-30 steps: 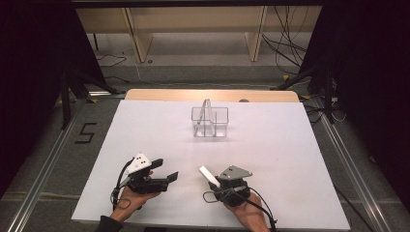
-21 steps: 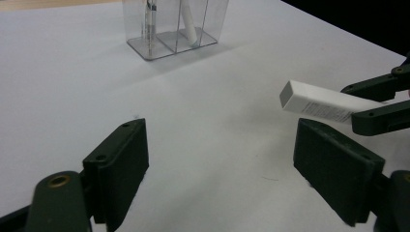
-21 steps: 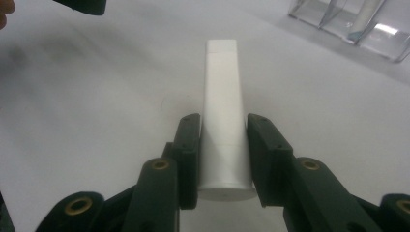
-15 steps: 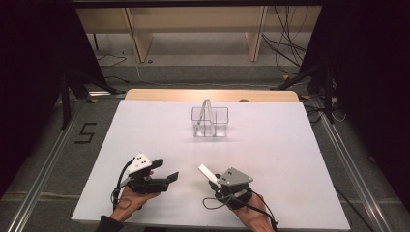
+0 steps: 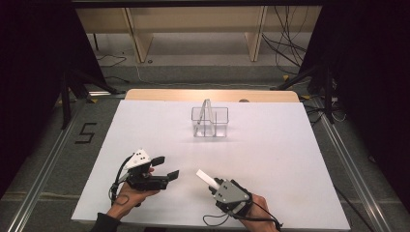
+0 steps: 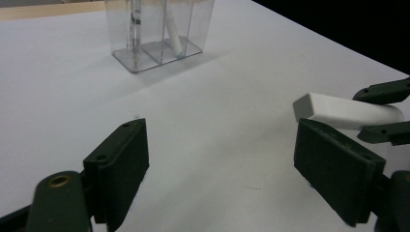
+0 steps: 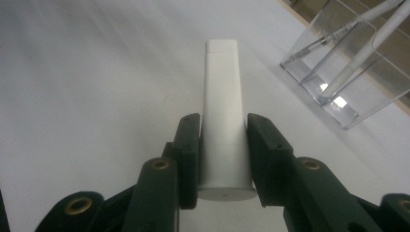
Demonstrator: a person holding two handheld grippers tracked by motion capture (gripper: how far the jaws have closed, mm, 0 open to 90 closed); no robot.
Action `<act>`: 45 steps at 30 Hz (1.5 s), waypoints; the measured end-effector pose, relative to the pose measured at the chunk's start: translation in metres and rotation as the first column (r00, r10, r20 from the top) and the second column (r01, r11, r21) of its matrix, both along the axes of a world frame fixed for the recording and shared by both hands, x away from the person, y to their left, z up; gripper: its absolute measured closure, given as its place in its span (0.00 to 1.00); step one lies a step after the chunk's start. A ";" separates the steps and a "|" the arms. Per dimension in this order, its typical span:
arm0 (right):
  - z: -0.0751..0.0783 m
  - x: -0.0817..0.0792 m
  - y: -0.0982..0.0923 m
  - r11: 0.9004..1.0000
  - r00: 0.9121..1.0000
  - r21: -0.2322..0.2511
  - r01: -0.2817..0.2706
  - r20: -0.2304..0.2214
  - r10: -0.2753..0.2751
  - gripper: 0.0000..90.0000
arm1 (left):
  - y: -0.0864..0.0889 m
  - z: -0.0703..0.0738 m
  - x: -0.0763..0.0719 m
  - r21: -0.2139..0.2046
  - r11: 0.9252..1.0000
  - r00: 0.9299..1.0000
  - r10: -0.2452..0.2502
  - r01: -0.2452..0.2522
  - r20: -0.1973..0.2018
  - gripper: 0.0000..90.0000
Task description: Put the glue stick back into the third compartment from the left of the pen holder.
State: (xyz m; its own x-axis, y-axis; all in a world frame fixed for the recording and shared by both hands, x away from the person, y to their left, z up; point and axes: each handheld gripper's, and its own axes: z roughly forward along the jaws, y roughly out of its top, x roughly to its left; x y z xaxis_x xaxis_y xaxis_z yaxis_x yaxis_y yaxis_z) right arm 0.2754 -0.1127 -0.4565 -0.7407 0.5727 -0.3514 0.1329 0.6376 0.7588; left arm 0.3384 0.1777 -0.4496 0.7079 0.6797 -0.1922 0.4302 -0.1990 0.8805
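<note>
My right gripper (image 5: 212,184) (image 7: 223,150) is shut on a white flat-sided bar (image 5: 206,179) (image 7: 223,116), which sticks out past the jaws toward the upper left in the high view. The same white bar (image 6: 345,110) appears at the right of the left gripper view. My left gripper (image 5: 166,166) (image 6: 220,159) rests open near the table's front left with nothing between its jaws. A clear plastic divided holder (image 5: 210,121) (image 6: 159,29) (image 7: 353,63) stands at the middle back of the white table (image 5: 270,154), with white pen-like sticks leaning inside.
The table's front edge lies just under both hands. A wooden strip (image 5: 212,95) runs along the far edge. Dark curtains stand on both sides, and cables trail on the floor behind.
My right gripper has shifted slightly with the white bar still in it, moving a little across the table and up. The left gripper has stayed put.
</note>
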 end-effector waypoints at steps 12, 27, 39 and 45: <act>-0.005 -0.018 0.006 0.975 0.969 -0.201 -0.096 0.207 0.138 0.75 | -0.013 0.019 0.004 0.053 0.994 0.995 -0.101 0.101 -0.007 0.21; -0.017 -0.030 0.012 0.896 0.862 -0.430 -0.113 0.405 0.303 0.75 | -0.044 0.039 0.006 0.211 0.930 0.954 -0.298 0.301 -0.047 0.23; -0.025 -0.034 0.015 0.842 0.787 -0.520 -0.142 0.457 0.415 0.75 | -0.073 0.036 0.007 0.327 0.815 0.878 -0.457 0.478 -0.144 0.25; -0.027 -0.035 0.015 0.823 0.770 -0.545 -0.158 0.454 0.448 0.75 | -0.084 0.035 0.007 0.381 0.752 0.842 -0.504 0.537 -0.193 0.26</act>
State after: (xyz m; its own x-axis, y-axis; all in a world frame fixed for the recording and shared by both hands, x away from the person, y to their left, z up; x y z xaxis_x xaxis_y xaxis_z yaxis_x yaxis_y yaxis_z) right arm 0.2404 -0.0973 -0.4836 -0.4441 0.0174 -0.8958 -0.4670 0.8488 0.2480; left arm 0.3455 0.0940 -0.4145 0.9703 0.2365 -0.0516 0.2144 -0.7404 0.6371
